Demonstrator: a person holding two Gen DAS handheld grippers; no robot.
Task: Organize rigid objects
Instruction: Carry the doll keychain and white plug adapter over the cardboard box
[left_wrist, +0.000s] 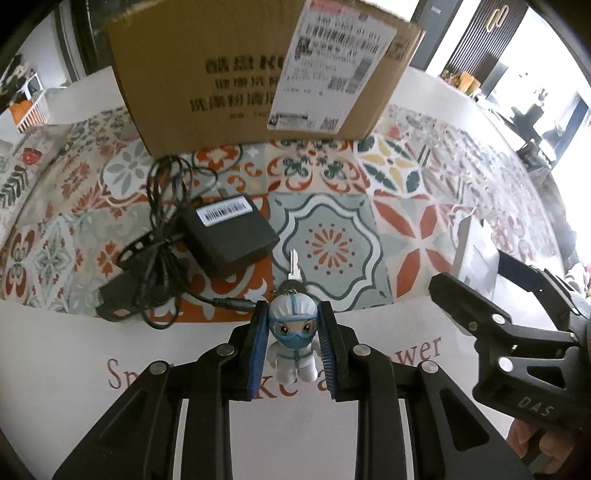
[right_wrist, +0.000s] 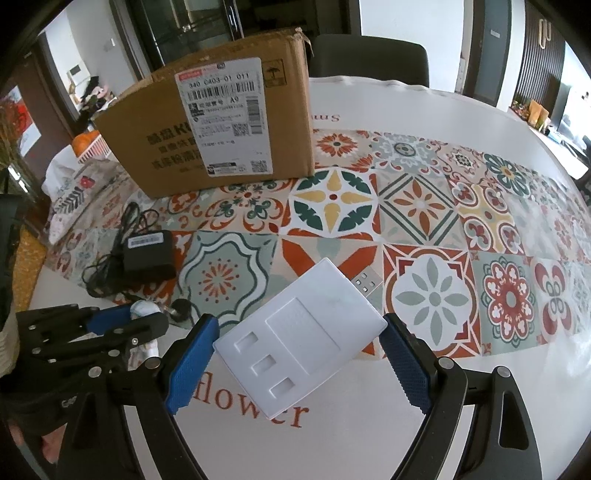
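Squeezing the little doll keychain (left_wrist: 293, 341) tight by its head, the left gripper (left_wrist: 294, 341) has it ready to lift, and the key (left_wrist: 294, 266) points ahead over the tiled cloth (left_wrist: 402, 221). The right gripper (right_wrist: 299, 354) pinches a white USB adapter (right_wrist: 301, 341) by two corners. Past them lie a black charger (left_wrist: 231, 232) with tangled cord and the cardboard box (right_wrist: 236, 129), probably where everything goes.

A home dining room: patterned tablecloth (right_wrist: 424, 206) on a table, chair (right_wrist: 369, 59) behind, cardboard box (right_wrist: 207, 122).
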